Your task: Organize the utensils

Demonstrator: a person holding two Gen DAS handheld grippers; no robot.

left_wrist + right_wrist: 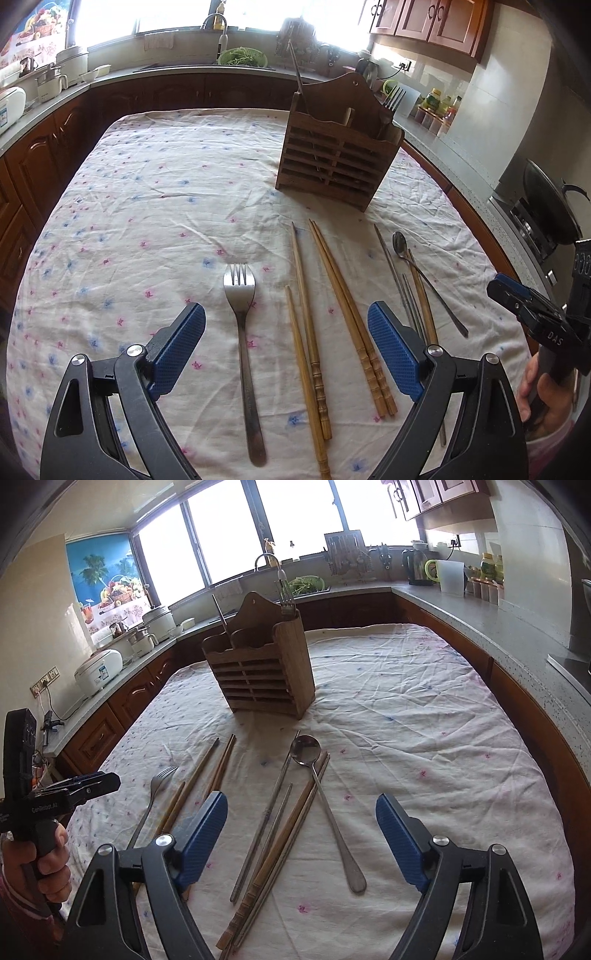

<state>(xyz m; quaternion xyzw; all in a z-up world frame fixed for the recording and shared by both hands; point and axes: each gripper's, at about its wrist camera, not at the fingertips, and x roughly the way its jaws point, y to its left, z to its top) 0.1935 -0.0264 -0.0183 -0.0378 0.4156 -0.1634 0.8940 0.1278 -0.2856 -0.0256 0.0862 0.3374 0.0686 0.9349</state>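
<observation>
A wooden utensil holder [330, 155] stands on the floral tablecloth, holding a fork and a chopstick; it also shows in the right wrist view [264, 664]. In front of it lie a metal fork [242, 332], wooden chopsticks [332, 314], metal chopsticks [399, 280] and a metal spoon [424, 277]. My left gripper [286, 325] is open above the fork and wooden chopsticks. My right gripper [301, 812] is open above the spoon [321, 794] and chopsticks [273, 830]. Both are empty.
The tablecloth [155, 192] covers the whole table. Kitchen counters with brown cabinets surround it, with a rice cooker [98, 672], sink and kettle [415, 568]. A wok [550, 206] sits on the stove at right.
</observation>
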